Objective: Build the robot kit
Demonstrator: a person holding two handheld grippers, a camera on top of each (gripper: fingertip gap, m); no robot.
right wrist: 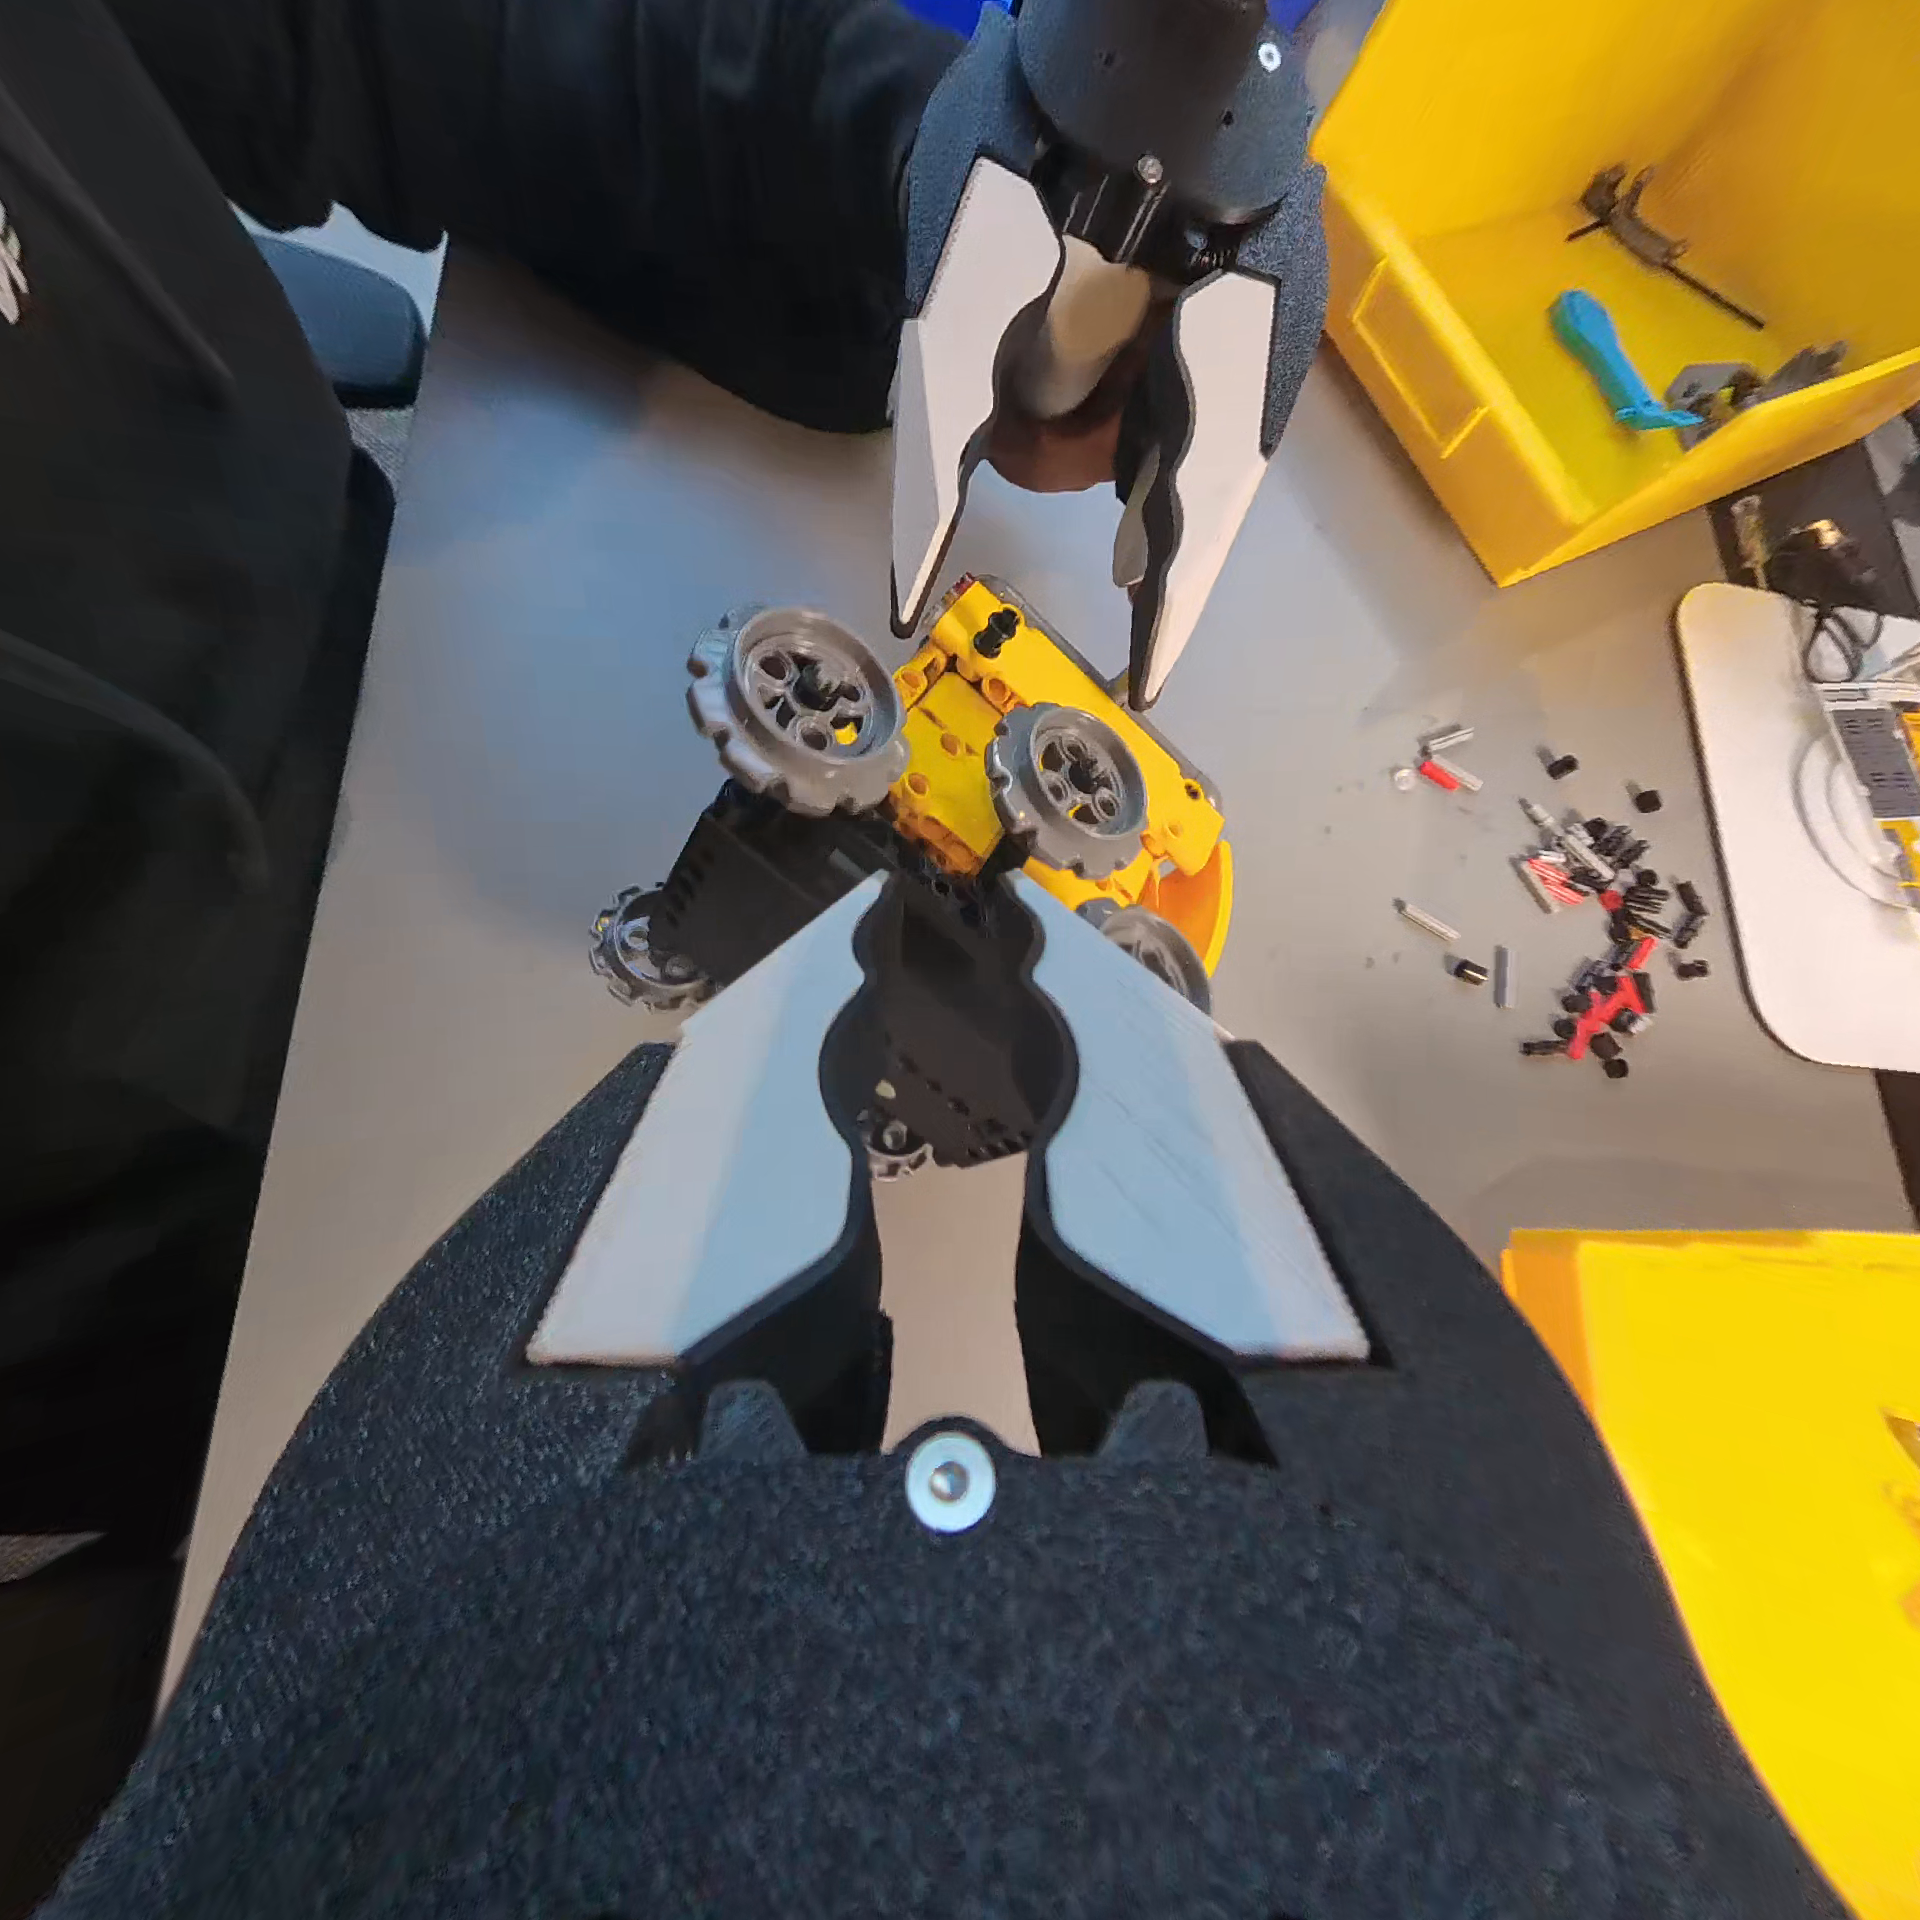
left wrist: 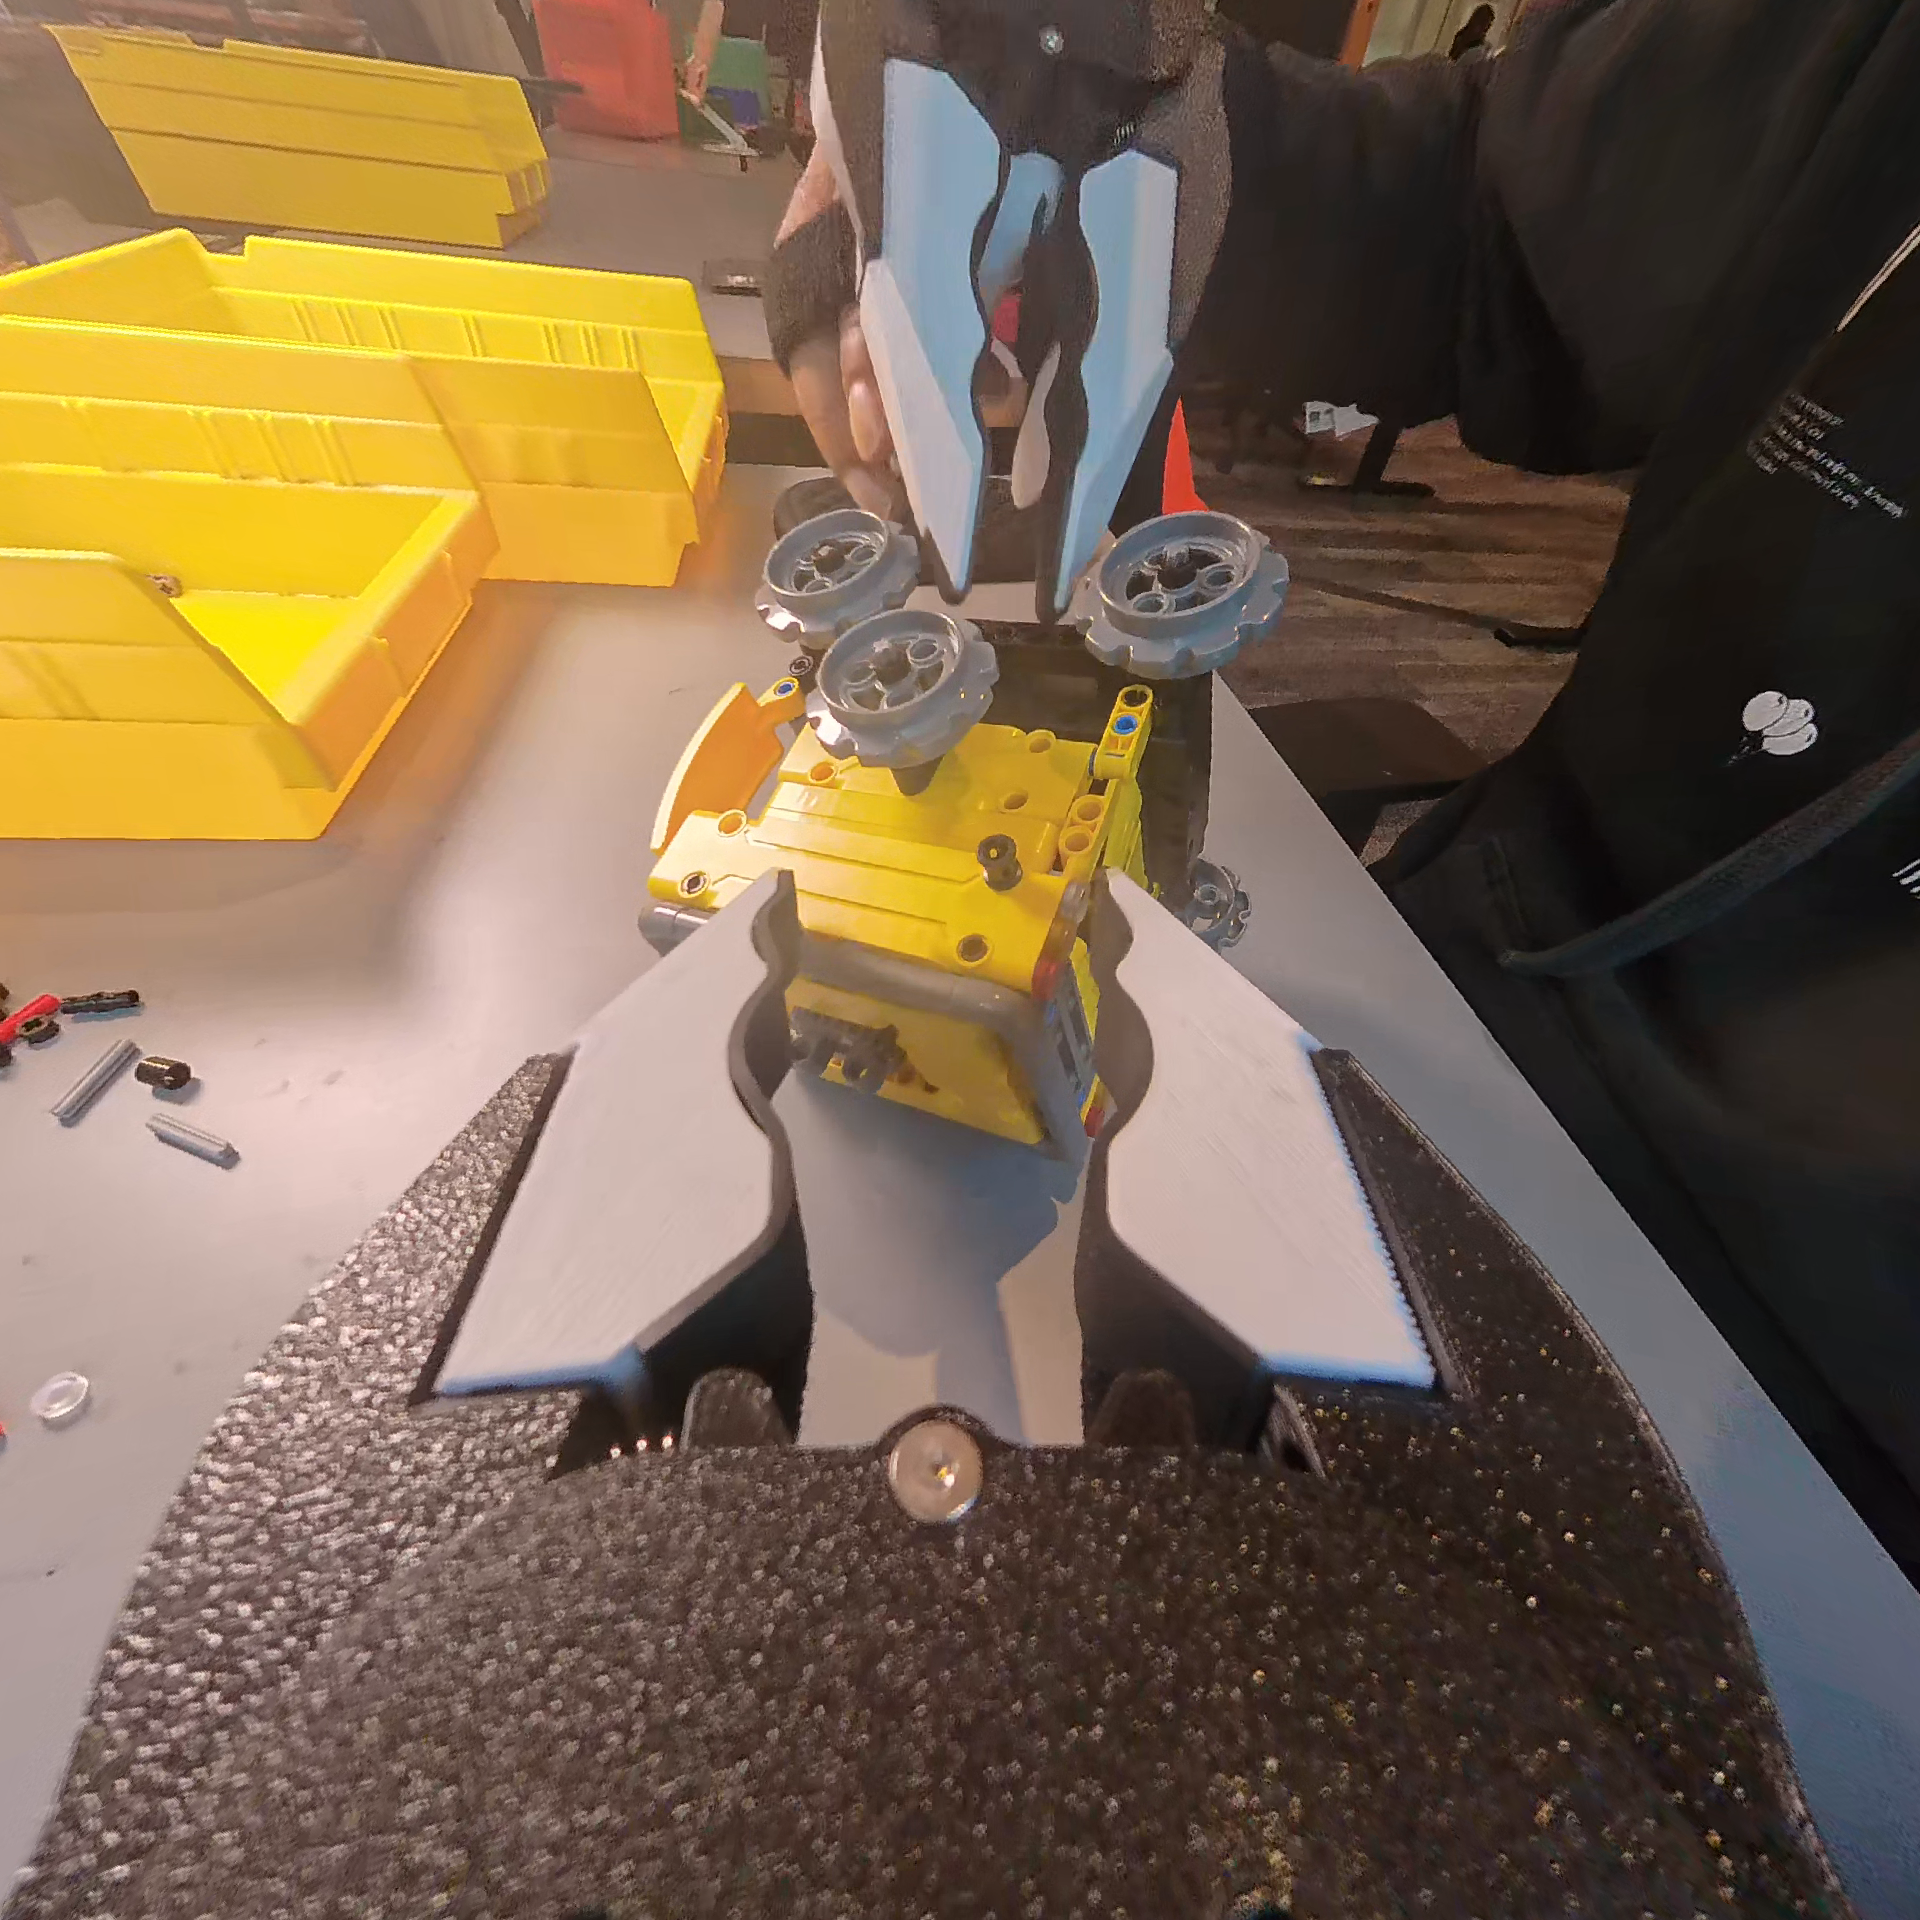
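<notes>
1. Left of the left gripper [left wrist: 940, 914], well apart, stand yellow bins [left wrist: 312, 520]. Loose pins [left wrist: 125, 1070] lie nearer, so there is bare table [left wrist: 468, 1039] on that side.
2. Its jaws are closed on the yellow end of a brick-built toy vehicle [left wrist: 883, 831], which lies wheels-up straight ahead between the fingers.
3. The right gripper [right wrist: 945, 894] pinches the vehicle's black end, between two grey wheel hubs [right wrist: 795, 707].
4. Judgement: with both ends clamped, firm and even pressure suits best, since twisting could pop bricks apart.
5. Right of the left gripper, the table edge [left wrist: 1455, 1039] runs close beside the vehicle, with a person's dark garment [left wrist: 1714, 727] beyond it, so room there is tight.
</notes>
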